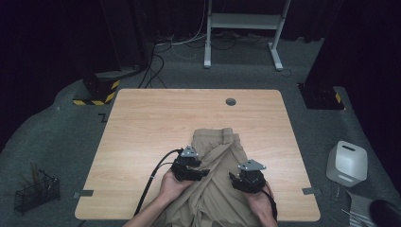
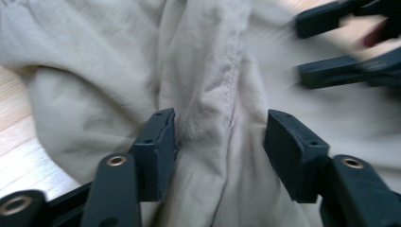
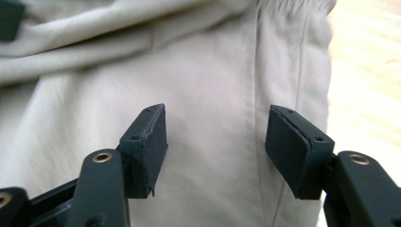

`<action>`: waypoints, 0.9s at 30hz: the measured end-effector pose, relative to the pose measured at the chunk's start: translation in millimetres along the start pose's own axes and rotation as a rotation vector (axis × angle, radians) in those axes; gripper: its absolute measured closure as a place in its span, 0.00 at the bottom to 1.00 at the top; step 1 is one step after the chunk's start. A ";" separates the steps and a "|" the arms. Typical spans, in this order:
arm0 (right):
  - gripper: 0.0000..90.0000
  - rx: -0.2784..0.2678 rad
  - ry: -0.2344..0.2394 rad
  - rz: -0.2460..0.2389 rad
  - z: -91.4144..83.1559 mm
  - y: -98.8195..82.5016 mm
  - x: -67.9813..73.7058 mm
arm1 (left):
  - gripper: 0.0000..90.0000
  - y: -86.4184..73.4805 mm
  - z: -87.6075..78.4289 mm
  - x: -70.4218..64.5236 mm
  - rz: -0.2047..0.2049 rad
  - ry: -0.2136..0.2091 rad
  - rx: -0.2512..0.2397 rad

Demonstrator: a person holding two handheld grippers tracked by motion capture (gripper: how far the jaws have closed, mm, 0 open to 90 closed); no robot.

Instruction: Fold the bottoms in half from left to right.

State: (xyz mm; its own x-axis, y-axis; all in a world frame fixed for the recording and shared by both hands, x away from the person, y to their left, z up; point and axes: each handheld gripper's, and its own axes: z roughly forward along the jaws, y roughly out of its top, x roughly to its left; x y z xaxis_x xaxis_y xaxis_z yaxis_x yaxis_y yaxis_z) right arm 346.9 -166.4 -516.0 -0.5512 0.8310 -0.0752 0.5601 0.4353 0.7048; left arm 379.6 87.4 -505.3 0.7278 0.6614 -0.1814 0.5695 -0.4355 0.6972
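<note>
Beige trousers [image 1: 218, 161] rumpled on wooden table [image 1: 142, 123], grey carpet [image 1: 56, 127] around, both claws agape above cloth

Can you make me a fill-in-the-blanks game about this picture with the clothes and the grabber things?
1. The beige garment lies on a ____ table.
2. The jaws of the left gripper stand ____ over a raised fold.
3. The right gripper hovers over ____ cloth.
4. The small round hole is near the table's ____ edge.

Missing words: wooden; open; flat; far

Recording lab, black curtains [image 1: 56, 38], floor cables [image 1: 156, 66], hazard-striped stand base [image 1: 97, 90]
</note>
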 end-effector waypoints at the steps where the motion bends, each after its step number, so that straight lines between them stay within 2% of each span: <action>1: 0.45 -0.006 0.014 0.009 1.1 -2.5 -0.2 | 0.51 -0.9 4.2 -0.6 0.005 0.014 0.019; 3: 0.45 -0.011 0.044 0.045 2.8 -3.3 -2.3 | 0.53 -1.7 8.6 -2.2 0.019 0.044 0.020; 6: 0.45 -0.010 0.056 0.039 6.6 0.3 -3.6 | 0.57 1.7 10.3 -2.0 0.037 0.077 0.034; 8: 0.44 0.000 0.062 0.030 9.8 4.7 -4.4 | 0.60 5.1 11.4 1.1 0.067 0.103 0.051; 11: 0.45 0.010 0.070 0.022 17.3 13.5 -4.8 | 0.61 8.4 11.9 8.4 0.062 0.114 0.057; 15: 0.45 -0.006 0.068 0.027 27.2 21.2 -1.7 | 0.62 9.8 10.7 20.9 0.059 0.142 0.053; 20: 0.44 -0.010 0.068 0.029 41.3 35.0 1.4 | 0.64 12.6 8.1 40.8 0.023 0.161 0.051; 24: 0.44 -0.014 0.057 0.039 50.9 44.4 7.6 | 0.64 11.7 6.2 51.5 -0.002 0.191 0.032; 27: 0.45 -0.007 0.049 0.042 57.0 51.8 10.5 | 0.64 13.1 5.5 58.8 -0.036 0.196 0.028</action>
State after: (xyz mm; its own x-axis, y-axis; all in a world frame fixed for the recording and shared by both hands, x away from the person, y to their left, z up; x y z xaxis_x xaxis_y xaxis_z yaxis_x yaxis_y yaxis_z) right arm 405.4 -115.4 -520.6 -0.5572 0.8303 -0.0106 0.5790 0.3977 0.7118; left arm 431.9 117.3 -510.7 0.6200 0.7819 -0.0650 0.6062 -0.4247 0.6725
